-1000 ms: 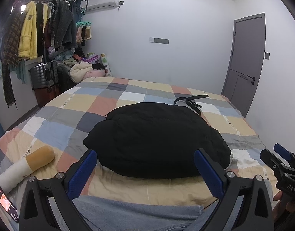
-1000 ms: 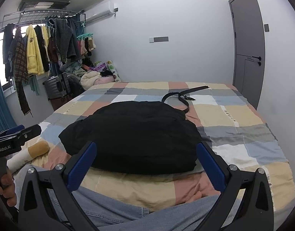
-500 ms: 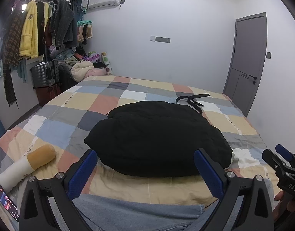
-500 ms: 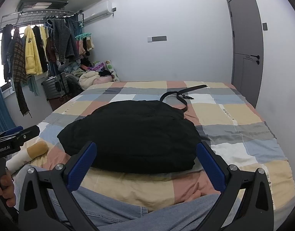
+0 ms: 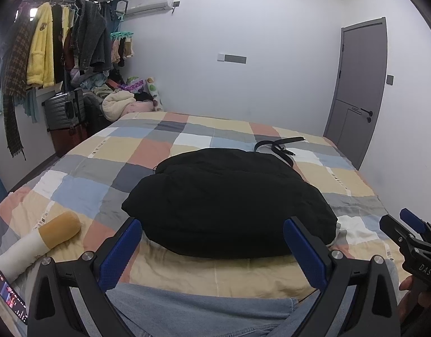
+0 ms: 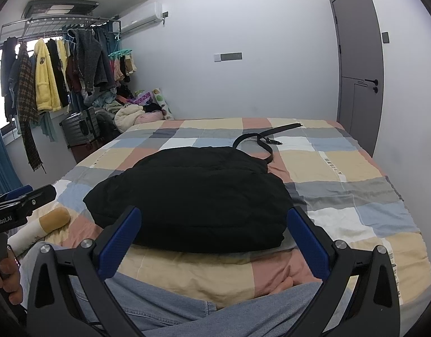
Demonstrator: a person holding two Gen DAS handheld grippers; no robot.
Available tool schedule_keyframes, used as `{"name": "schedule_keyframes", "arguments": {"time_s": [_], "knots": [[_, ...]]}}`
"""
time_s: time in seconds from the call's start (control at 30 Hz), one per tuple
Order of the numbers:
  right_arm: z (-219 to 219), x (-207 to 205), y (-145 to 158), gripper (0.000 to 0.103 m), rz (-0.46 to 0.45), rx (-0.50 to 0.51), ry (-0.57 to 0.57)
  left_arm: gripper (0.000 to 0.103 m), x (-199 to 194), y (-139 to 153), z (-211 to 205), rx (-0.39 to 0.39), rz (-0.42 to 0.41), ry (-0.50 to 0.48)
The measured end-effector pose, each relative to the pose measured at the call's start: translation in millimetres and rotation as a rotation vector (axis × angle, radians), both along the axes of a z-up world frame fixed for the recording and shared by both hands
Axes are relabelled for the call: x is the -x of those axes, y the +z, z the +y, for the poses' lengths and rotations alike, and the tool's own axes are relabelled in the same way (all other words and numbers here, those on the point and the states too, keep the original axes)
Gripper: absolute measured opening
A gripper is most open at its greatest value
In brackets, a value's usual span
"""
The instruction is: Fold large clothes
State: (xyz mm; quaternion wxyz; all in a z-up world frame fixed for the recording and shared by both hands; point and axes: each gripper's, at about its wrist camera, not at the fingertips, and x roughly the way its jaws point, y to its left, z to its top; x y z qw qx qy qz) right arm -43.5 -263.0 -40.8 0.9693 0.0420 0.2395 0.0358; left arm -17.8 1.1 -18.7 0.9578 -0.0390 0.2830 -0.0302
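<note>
A large black padded garment point(image 5: 229, 199) lies folded in a thick bundle on the checked bedspread point(image 5: 108, 151); it also shows in the right wrist view point(image 6: 193, 193). My left gripper point(image 5: 212, 248) is open and empty, held above the bed's near edge just short of the bundle. My right gripper point(image 6: 214, 240) is open and empty, also just in front of the bundle. Each gripper shows at the edge of the other's view: the right one point(image 5: 415, 238) and the left one point(image 6: 16, 205).
A black belt point(image 5: 280, 146) lies on the bed beyond the garment. A white and tan plush roll point(image 5: 38, 241) and a phone point(image 5: 9, 297) lie at the near left. My jeans-clad legs point(image 6: 187, 306) are below. A clothes rack point(image 5: 55, 47), suitcase point(image 5: 63, 109) and door point(image 5: 358, 92) line the walls.
Both views have shifted very slightly. The garment and both open grippers stay as they were.
</note>
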Motion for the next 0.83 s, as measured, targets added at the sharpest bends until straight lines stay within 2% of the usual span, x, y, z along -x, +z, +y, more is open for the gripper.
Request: {"name": "schedule_keyframes", "arguments": {"time_s": [0.83], "knots": [[-4.3, -0.7, 0.2, 0.103, -0.004, -0.004, -0.004, 0.102, 1.7, 2.4, -1.8, 0.002, 0.000, -0.006]]}}
